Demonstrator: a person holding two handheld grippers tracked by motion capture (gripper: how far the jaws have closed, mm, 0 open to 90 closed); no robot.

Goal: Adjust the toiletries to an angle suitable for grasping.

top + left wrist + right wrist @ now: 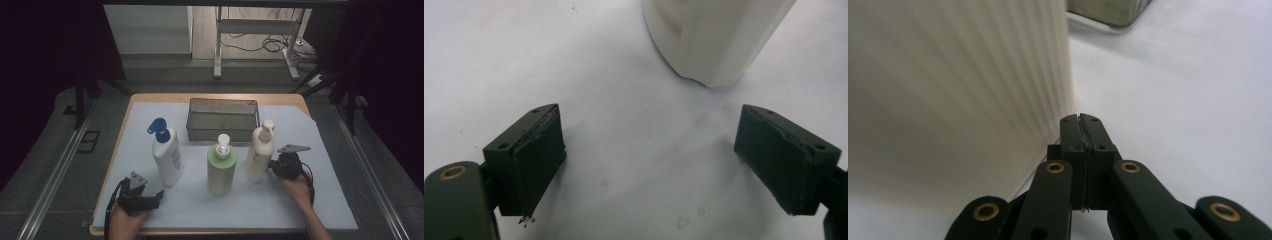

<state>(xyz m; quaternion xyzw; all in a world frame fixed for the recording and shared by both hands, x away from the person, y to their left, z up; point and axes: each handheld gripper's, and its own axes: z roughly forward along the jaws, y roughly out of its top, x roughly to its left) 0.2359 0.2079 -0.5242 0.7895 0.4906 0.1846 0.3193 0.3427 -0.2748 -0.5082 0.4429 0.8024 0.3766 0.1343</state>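
Big picture first: the table (320, 150) carries a wire basket (223, 119) at the back and three pump bottles in front. The cream bottle (259, 159) stands on the right, and the right gripper (1083, 119), jaws pressed together and holding nothing, sits just beside it, perhaps touching. Best to spread those jaws before squaring up. The green bottle (221, 170) crowds close. The left gripper (649, 160) waits, jaws apart, near the white bottle (167, 159).
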